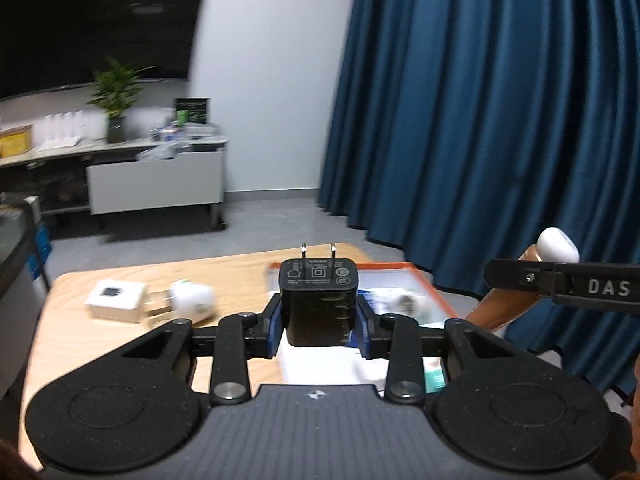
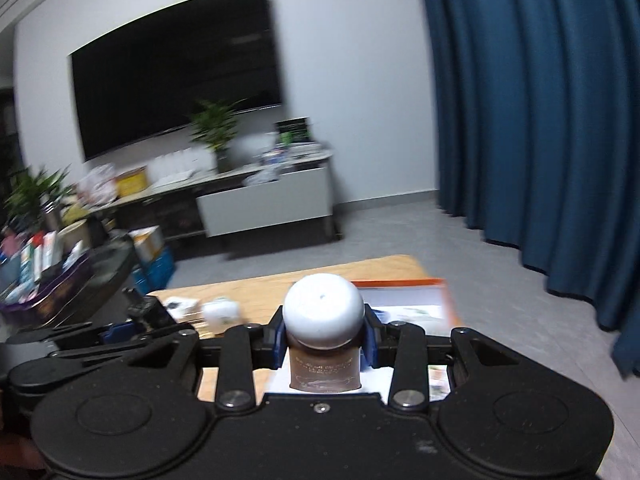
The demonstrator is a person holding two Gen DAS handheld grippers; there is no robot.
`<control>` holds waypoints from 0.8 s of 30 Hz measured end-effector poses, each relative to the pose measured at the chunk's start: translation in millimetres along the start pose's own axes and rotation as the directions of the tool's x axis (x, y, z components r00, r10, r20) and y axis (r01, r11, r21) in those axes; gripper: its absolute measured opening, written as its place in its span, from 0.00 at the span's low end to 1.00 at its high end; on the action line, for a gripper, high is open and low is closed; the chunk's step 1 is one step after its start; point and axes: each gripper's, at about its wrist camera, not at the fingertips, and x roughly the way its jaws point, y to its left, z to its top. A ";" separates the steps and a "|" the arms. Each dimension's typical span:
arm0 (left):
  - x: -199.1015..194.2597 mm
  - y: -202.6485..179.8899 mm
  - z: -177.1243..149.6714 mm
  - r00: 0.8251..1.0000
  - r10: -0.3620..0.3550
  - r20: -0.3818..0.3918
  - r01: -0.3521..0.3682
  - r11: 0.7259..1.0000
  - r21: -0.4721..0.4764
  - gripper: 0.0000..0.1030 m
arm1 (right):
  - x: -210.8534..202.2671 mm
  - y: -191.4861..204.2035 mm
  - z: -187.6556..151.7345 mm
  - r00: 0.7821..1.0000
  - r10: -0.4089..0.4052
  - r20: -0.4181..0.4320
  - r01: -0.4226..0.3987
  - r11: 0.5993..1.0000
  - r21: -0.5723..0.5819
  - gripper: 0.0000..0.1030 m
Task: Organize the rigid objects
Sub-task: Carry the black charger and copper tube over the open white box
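Note:
My left gripper (image 1: 319, 326) is shut on a black plug charger (image 1: 318, 303), prongs pointing away, held above the wooden table (image 1: 100, 344). My right gripper (image 2: 325, 346) is shut on a brown bottle with a white cap (image 2: 323, 312); the same bottle (image 1: 556, 246) and right gripper arm show at the right of the left wrist view. An orange-rimmed white tray (image 1: 434, 284) lies on the table's right part, also in the right wrist view (image 2: 436, 282). A small white box (image 1: 116, 299) and a white jar on its side (image 1: 192, 298) lie on the table's left.
A blue curtain (image 1: 480, 120) hangs to the right. A TV console with a plant (image 1: 116, 96) stands by the far wall under a dark screen (image 2: 176, 68). A cluttered dark side table (image 2: 60, 276) stands left of the wooden table.

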 end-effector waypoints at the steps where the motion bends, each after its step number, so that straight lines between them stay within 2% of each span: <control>1: 2.2 -7.5 -0.6 1.000 -0.009 0.000 0.009 1.000 0.011 0.35 | -2.7 -6.9 -0.4 1.000 -0.018 -0.002 0.018 1.000 0.011 0.43; 6: 12.7 -29.4 -5.0 0.999 -0.041 -0.015 0.041 0.999 0.022 0.35 | -13.1 -33.7 -7.0 0.998 -0.057 -0.014 0.058 0.997 0.052 0.43; 12: 16.9 -36.9 -12.2 0.999 -0.045 -0.030 0.045 0.999 0.027 0.35 | -18.3 -52.5 -14.1 0.998 -0.053 -0.037 0.056 0.995 0.081 0.43; 24: 7.5 -45.4 -16.5 0.999 -0.006 -0.035 0.007 1.000 0.024 0.35 | -22.1 -49.7 -15.5 0.998 -0.010 -0.054 0.014 0.997 0.072 0.43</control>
